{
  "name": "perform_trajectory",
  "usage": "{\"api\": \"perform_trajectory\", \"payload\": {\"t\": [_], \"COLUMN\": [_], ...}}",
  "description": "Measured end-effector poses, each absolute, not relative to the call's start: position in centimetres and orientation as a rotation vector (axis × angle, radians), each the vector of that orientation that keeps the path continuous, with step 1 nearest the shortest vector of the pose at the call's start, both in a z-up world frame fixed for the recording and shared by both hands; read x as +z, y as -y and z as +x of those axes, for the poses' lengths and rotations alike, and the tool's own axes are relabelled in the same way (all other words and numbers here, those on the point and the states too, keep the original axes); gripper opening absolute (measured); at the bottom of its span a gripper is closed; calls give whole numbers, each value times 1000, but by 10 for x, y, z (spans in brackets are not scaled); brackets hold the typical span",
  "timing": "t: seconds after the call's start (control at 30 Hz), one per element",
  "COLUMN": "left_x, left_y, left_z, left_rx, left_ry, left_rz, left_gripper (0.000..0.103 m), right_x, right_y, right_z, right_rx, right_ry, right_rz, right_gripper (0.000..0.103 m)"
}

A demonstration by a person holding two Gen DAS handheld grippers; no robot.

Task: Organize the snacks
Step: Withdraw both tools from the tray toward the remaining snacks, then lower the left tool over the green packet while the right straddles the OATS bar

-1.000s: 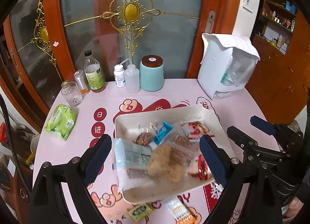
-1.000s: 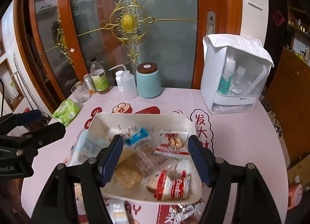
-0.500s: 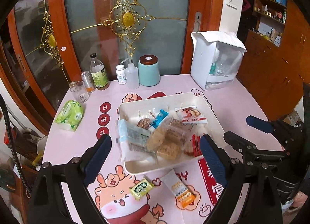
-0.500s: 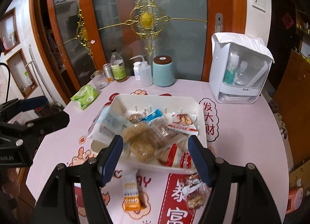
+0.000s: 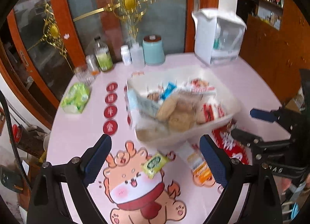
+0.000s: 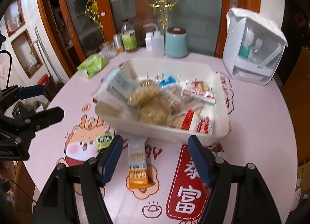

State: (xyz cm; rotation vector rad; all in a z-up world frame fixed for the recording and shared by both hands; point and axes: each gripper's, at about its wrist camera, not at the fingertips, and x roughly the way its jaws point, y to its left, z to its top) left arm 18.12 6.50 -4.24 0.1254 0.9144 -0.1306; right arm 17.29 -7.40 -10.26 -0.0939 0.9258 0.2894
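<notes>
White tray (image 6: 166, 127) is sitting mid-worktop (image 6: 261, 127), already piled with wrapped snacks: blue-and-white pack leaning over its left rim, round cakes in the middle, red-and-white packs toward the right end. Three strays are lying outside it, all on the tray's near side: orange oat bar (image 6: 138, 165) just in front of the near wall, small yellow-green packet (image 6: 103, 140) off the near left corner, and a clear-wrapped brownish snack (image 6: 216, 149) tucked at the near right corner, partly hidden behind a claw finger. Right claw (image 6: 155, 158) is hovering over the oat bar, jaws parted about halfway, gripping nothing; bar is sitting roughly between the fingers but below them, no contact visible. Left claw (image 5: 155, 162) is standing wide, also empty, framing the yellow-green packet (image 5: 155, 164) with the oat bar (image 5: 199, 165) near its right finger. Left view is motion-blurred, so fine contact there is hard to read. Judging step: pickup approach on the loose snacks, transfer into tray not yet begun. Next move probably needs each claw dropping until the pads straddle its flat pack across the narrow width, closing, lifting, then clearing the tray's near wall before release. Risk: thin slick wrappers lying flat on the worktop may slide out instead of pinching.
</notes>
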Motion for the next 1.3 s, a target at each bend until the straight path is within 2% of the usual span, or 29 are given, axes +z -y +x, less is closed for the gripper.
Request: {"api": "perform_trajectory", "payload": {"t": [0.5,0.83,0.93,1.0,1.13,1.2,1.3], "left_x": [-155,-217,-228,-234,-242,-245,-248], "left_y": [-90,-97,-97,-97,-97,-97,-97], "left_z": [185,214,222,227,236,238,242], "left_rx": [-234,-257,-268,-274,-286,-291,-317], "left_ry": [-1088,-1169,-1183,-1188,-1194,-1198,-1214], "left_rz": [204,226,220,219,209,203,184], "left_gripper": [92,92,92,91,87,80,64], "right_x": [-200,-241,-251,-250,-250,-250,-251], "right_y": [46,35,35,34,30,29,27], "right_z": [180,189,193,192,192,192,193], "right_rx": [310,278,269,265,256,242,224], "right_ry": [-1132,-1200,-1224,-1199,-1175,-1161,-1147], "right_rz": [-75,-53,-31,-27,-34,-45,-66], "right_gripper": [70,70,61,60,58,55,50]}}
